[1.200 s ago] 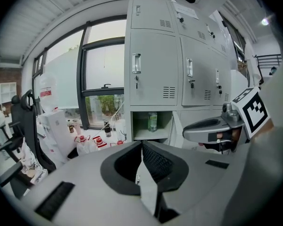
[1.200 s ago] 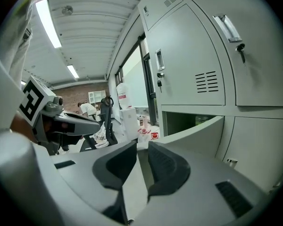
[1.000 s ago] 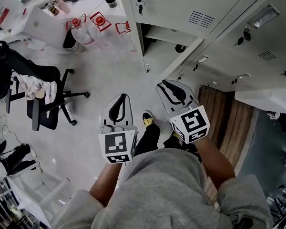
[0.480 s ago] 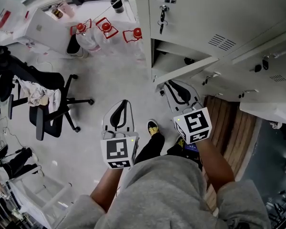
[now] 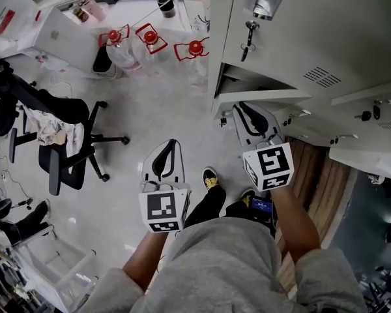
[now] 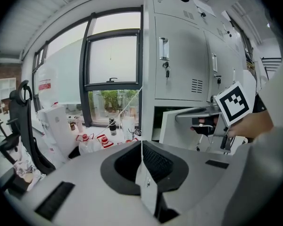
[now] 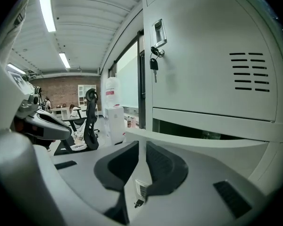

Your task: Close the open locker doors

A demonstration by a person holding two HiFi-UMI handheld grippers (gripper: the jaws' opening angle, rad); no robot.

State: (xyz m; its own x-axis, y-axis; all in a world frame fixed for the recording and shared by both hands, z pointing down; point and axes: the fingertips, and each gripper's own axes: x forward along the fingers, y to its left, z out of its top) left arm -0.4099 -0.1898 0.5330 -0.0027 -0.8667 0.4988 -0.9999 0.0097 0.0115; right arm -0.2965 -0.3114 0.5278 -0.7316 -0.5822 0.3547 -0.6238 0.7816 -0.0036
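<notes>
Grey metal locker bank (image 5: 326, 38), 1 o'clock in head view, is cut off by top and right edges; its open lower compartment (image 7: 193, 131) is dark, contents indistinct.

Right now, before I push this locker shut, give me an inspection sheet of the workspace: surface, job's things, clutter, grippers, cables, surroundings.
Surface: pale grey floor.
Job's things: one lower locker door stands ajar, dark gap behind it; the upper door is shut, keys hanging in its lock.
Clutter: three red-capped water bottles by the wall; a black office chair with cloth draped on it.
Grippers: left gripper shut and empty, held over the floor; right gripper shut and empty, at the ajar door's outer face.
Cables: a thin cord slants down from the window frame.
Surroundings: a large window; wooden slats on the floor beside the lockers.
</notes>
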